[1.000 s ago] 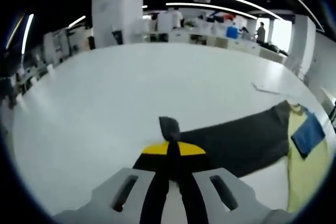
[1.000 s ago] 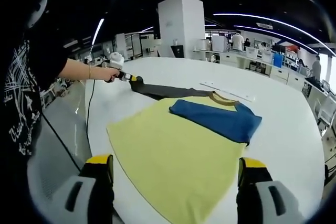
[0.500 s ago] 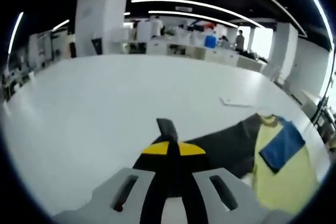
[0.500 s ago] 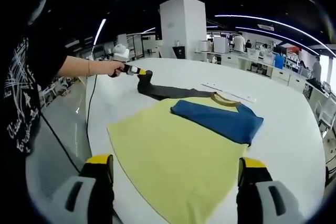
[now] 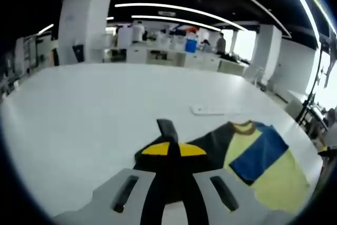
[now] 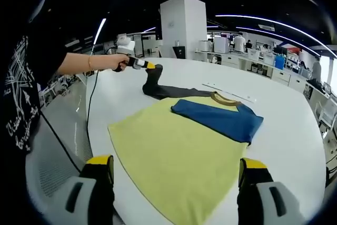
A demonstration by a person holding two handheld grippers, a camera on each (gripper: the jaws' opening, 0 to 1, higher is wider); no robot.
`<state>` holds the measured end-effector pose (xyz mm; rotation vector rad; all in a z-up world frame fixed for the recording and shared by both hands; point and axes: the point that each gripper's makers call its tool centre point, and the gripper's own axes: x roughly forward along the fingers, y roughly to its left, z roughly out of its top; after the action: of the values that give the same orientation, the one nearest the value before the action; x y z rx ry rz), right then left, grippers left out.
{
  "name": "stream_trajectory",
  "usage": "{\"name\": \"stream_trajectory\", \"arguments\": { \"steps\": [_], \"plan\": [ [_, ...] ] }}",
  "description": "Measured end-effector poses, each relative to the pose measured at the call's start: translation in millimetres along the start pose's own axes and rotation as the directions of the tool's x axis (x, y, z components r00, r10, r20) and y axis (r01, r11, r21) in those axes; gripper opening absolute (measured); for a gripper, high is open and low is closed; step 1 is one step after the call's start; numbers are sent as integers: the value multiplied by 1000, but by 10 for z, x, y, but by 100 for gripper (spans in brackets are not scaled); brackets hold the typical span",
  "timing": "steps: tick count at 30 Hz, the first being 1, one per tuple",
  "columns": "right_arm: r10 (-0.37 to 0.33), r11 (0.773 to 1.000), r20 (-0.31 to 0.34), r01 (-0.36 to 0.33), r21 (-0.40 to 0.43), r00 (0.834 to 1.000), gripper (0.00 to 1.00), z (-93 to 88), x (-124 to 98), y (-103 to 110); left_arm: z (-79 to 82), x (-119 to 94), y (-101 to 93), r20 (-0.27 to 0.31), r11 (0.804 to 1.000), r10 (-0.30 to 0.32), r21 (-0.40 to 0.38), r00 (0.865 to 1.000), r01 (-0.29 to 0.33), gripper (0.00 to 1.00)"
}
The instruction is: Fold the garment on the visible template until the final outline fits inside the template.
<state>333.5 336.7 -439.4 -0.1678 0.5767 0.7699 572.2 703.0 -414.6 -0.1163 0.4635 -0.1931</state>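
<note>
Left gripper (image 6: 151,67) has lifted the dark sleeve (image 6: 158,87), jaws clamping its hidden cuff; right gripper (image 6: 176,175) gapes empty.

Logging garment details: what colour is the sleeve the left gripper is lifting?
Dark grey sleeve, held by the left gripper; clearest in the right gripper view.

Place: a large open-plan office or lab hall.
Lighting: long ceiling light strips (image 6: 247,18) are glowing overhead.
Furniture: a wide white table (image 5: 95,109) is stretching toward rows of white desks (image 6: 247,59).
Structure: a square white pillar (image 6: 182,25) is standing behind.
People: distant people (image 5: 221,43) are standing among desks.
</note>
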Motion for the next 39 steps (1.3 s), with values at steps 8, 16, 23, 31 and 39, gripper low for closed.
{"name": "stream_trajectory", "arguments": {
  "steps": [8, 16, 23, 31, 39],
  "plan": [
    [-9, 1000, -4, 9, -7, 1000, 99, -27, -4, 15, 93, 94, -323, 29, 996, -84, -31, 996, 84, 1],
    [-13, 1000, 4, 13, -8, 1000, 99, -26, -18, 26, 156, 170, -579, 38, 991, -128, -38, 991, 130, 1],
    [-12, 1000, 7, 12, -2, 1000, 99, -42, -16, 33, 220, 234, -854, 48, 986, -159, -35, 986, 161, 1],
    [-13, 1000, 27, 12, 6, 1000, 99, -6, -43, 24, 202, 310, -1128, 28, 980, -200, -2, 979, 200, 1],
    [3, 1000, 22, -4, 17, 1000, 99, -30, -36, 65, 213, 362, -1415, 25, 968, -250, 23, 968, 249, 1]
  ]
}}
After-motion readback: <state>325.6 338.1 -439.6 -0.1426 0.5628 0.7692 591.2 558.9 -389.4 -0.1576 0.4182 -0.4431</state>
